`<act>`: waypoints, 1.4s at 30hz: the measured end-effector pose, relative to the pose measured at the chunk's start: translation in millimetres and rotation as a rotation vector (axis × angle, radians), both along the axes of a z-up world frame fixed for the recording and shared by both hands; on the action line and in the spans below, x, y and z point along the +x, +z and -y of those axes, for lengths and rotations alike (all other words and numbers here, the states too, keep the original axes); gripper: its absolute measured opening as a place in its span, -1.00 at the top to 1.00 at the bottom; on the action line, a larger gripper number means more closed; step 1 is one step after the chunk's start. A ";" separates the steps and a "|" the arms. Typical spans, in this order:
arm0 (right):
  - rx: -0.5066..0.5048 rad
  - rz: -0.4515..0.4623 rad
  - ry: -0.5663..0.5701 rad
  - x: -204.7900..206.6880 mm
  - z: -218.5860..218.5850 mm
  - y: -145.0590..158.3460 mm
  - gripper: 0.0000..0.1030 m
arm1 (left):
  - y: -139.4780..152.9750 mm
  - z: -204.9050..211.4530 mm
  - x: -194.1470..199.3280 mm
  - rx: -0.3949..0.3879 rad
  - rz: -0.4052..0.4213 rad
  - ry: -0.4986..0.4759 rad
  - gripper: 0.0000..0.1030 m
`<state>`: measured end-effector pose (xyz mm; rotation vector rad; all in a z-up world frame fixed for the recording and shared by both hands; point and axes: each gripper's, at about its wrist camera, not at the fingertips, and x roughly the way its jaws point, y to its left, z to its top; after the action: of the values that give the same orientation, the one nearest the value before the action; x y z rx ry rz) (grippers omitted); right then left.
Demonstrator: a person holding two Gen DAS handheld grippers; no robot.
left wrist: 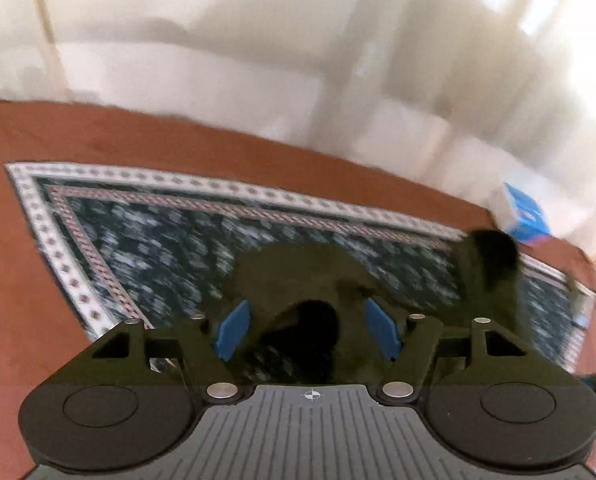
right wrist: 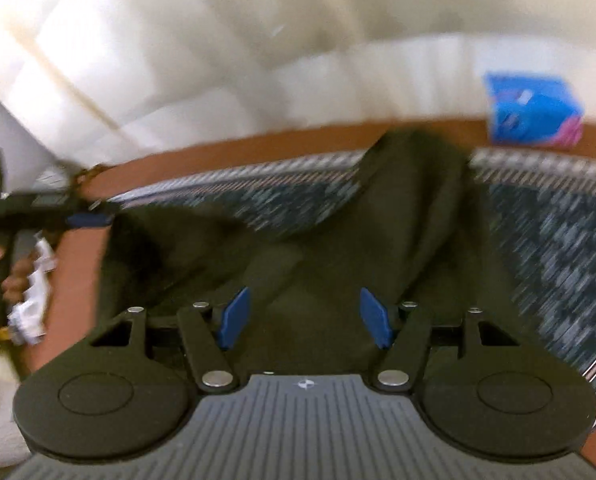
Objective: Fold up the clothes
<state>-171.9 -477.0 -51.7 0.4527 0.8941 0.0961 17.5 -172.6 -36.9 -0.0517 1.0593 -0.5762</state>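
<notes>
Heavy motion blur in both views. Orange-brown bed surface (left wrist: 38,208) under a dark blue patterned cloth (left wrist: 146,232). Dark olive garment (right wrist: 397,216) bunched on that cloth. Blue box (right wrist: 531,110) at far edge. Left gripper (left wrist: 306,330) spread wide, garment between pads, no grip. Right gripper (right wrist: 303,318) likewise spread over garment.
</notes>
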 end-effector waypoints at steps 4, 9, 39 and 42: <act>0.043 -0.004 -0.027 -21.3 -48.6 1.3 -0.29 | -9.2 10.6 -21.7 0.052 0.027 -0.174 -0.50; 0.081 -0.013 -0.144 -43.1 -99.1 0.4 -0.29 | -60.8 19.8 -5.1 0.141 -0.010 -0.177 -0.50; 0.281 -0.273 -0.342 -122.9 -238.3 -79.6 -0.04 | 18.7 41.5 68.5 -0.092 -0.042 -0.280 0.99; 0.273 -0.262 -0.415 -122.5 -237.8 -89.8 -0.04 | 17.3 41.4 70.5 -0.083 -0.049 -0.276 0.99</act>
<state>-294.3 -239.3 -141.4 0.9123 1.0305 -0.2293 88.0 -214.0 -19.6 0.0079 1.0976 -0.8724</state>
